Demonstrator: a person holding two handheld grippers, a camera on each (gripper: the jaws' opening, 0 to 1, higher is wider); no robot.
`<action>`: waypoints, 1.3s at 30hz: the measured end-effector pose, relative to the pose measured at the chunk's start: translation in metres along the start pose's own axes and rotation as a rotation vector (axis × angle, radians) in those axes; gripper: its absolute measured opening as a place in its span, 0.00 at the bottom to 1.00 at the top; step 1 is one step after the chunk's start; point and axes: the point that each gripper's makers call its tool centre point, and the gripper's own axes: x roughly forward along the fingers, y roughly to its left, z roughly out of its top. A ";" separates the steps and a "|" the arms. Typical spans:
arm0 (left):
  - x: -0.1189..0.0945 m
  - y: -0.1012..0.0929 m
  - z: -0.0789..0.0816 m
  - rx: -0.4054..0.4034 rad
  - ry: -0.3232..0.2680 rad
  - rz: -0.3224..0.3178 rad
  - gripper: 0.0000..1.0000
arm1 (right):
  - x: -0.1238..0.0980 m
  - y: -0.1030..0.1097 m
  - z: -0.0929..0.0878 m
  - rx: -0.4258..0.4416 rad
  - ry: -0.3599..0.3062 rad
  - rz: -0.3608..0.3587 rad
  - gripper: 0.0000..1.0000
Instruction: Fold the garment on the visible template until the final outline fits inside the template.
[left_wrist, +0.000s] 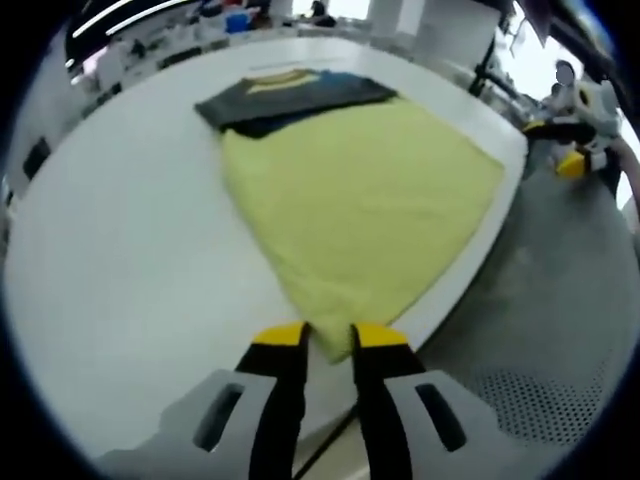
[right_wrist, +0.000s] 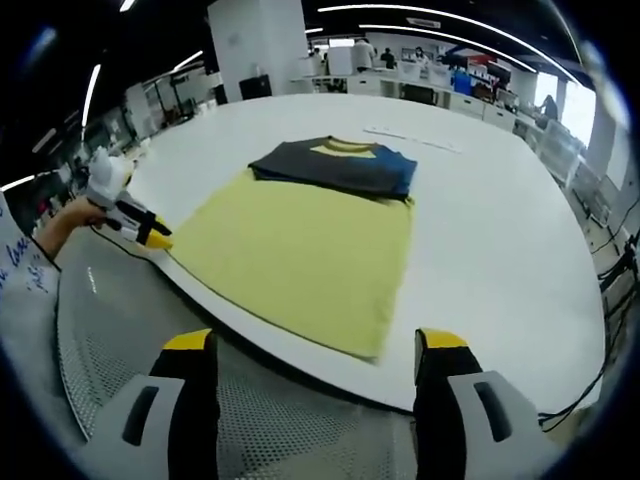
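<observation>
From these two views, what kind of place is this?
Probably an open lab or workshop hall: a large white table with a yellow garment laid out, rows of cluttered workbenches behind, and long ceiling strip lights.

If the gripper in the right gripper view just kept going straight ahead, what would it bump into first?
Probably the near edge of the yellow cloth on the white table. The right gripper hangs open just short of the table edge, so depth is a guess.

Garment (left_wrist: 350, 200) corner hidden between left gripper (left_wrist: 328, 335) tips; contact undeterminable. Folded dark part (right_wrist: 335, 165) covers yellow cloth beneath. Background benches (right_wrist: 420, 75) blurred, contents unidentifiable. Worktop (right_wrist: 500, 230) cut off by edge.
</observation>
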 end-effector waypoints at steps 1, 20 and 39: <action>0.000 0.000 0.000 -0.002 0.002 0.002 0.13 | 0.001 0.000 0.000 -0.002 0.002 0.000 0.80; 0.001 -0.001 -0.001 0.012 0.030 -0.001 0.06 | 0.025 -0.020 -0.015 -0.006 0.104 -0.025 0.72; 0.004 -0.001 -0.001 0.045 0.056 -0.022 0.03 | 0.045 -0.036 -0.022 0.006 0.148 -0.038 0.51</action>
